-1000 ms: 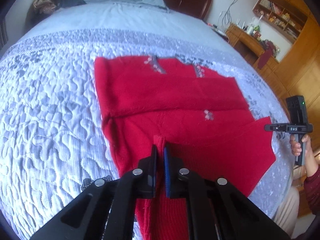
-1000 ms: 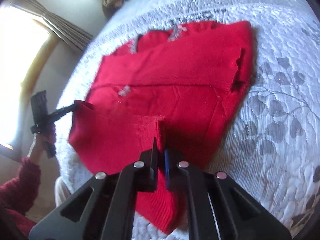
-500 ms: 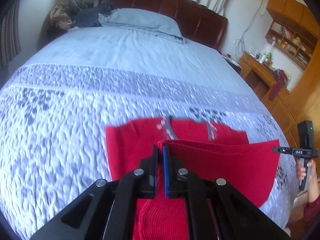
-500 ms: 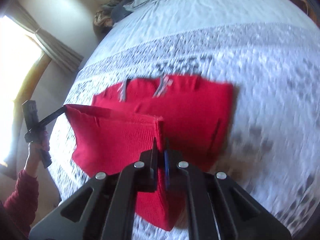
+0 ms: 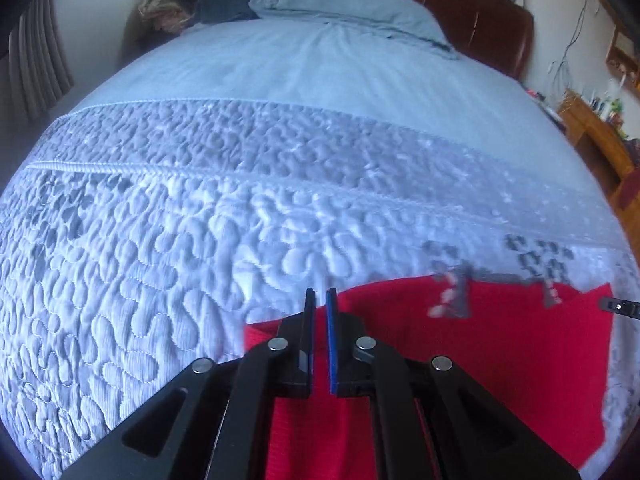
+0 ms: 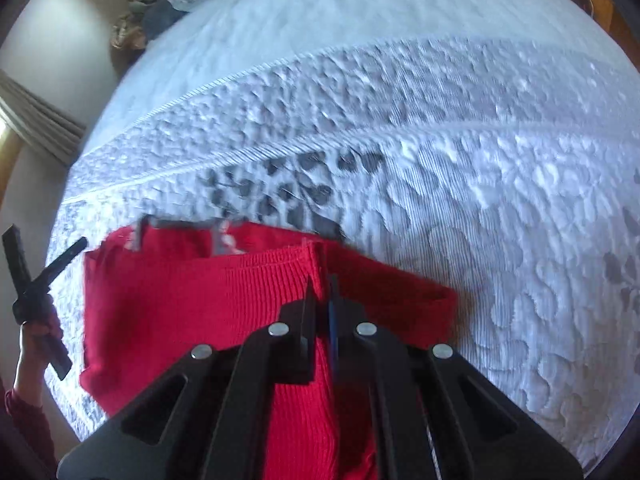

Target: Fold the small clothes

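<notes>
A red knitted sweater (image 5: pixel 500 360) lies on the quilted bed, its lower half folded up over its upper half toward the grey-trimmed collar (image 5: pixel 456 292). My left gripper (image 5: pixel 320 300) is shut on the sweater's left hem corner, which reaches the top edge. My right gripper (image 6: pixel 321 286) is shut on the right hem corner (image 6: pixel 312 252), held just short of the collar (image 6: pixel 224 240). The other hand and its gripper (image 6: pixel 36 292) show at the left of the right wrist view.
The pale blue quilted bedspread (image 5: pixel 160 260) stretches ahead, with a pillow (image 5: pixel 352 4) and dark headboard (image 5: pixel 480 4) at the far end. A heap of clothes (image 5: pixel 192 4) sits by the pillow. A wooden desk (image 5: pixel 592 132) stands on the right.
Both grippers have carried the sweater's hem forward over the body, from the near edge up to the collar. The fold now covers most of the sweater.
</notes>
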The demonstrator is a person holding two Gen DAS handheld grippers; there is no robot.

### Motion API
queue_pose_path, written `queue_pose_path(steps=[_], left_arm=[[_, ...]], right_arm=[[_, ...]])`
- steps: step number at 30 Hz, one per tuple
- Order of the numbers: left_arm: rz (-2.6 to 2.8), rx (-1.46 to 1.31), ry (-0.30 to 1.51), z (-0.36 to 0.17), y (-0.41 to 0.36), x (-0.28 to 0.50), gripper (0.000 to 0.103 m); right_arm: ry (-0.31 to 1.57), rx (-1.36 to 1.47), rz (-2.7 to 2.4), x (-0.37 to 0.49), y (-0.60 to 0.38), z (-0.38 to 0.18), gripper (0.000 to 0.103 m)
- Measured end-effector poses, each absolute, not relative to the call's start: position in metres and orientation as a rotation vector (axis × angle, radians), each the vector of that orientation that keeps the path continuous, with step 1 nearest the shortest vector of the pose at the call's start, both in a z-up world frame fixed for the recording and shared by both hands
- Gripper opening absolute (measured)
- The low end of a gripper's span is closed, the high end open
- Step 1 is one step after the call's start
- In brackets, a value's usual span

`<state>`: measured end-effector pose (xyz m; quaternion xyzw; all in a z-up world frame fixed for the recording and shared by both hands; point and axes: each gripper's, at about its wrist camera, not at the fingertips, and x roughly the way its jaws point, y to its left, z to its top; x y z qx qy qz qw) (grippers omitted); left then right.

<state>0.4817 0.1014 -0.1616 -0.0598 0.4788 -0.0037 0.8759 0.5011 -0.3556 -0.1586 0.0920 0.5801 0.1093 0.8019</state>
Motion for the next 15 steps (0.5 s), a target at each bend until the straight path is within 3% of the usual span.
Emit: queue_pose_path(steps=[4,6,10,15], left_arm=[[-0.026,-0.164,1.022,-0.172,0.11,0.474,0.004],[-0.062,-0.194,1.018,-0.167,0.115,0.461,0.005],[-0.142,-0.185,1.047,-0.158,0.108,0.442,0.043],[-0.142,-0.16,1.091,-0.165,0.094,0.456,0.043]], right_arm=[[1.278,0.216,0.192,0.497,-0.361,-0.187,0.008],[1.258,0.246,0.199,0.489,-0.367,-0.184,0.023],[1.225,0.249,0.219,0.463,-0.377,-0.168,0.028],[1.196,0.293,0.239,0.432,-0.386,-0.157,0.031]])
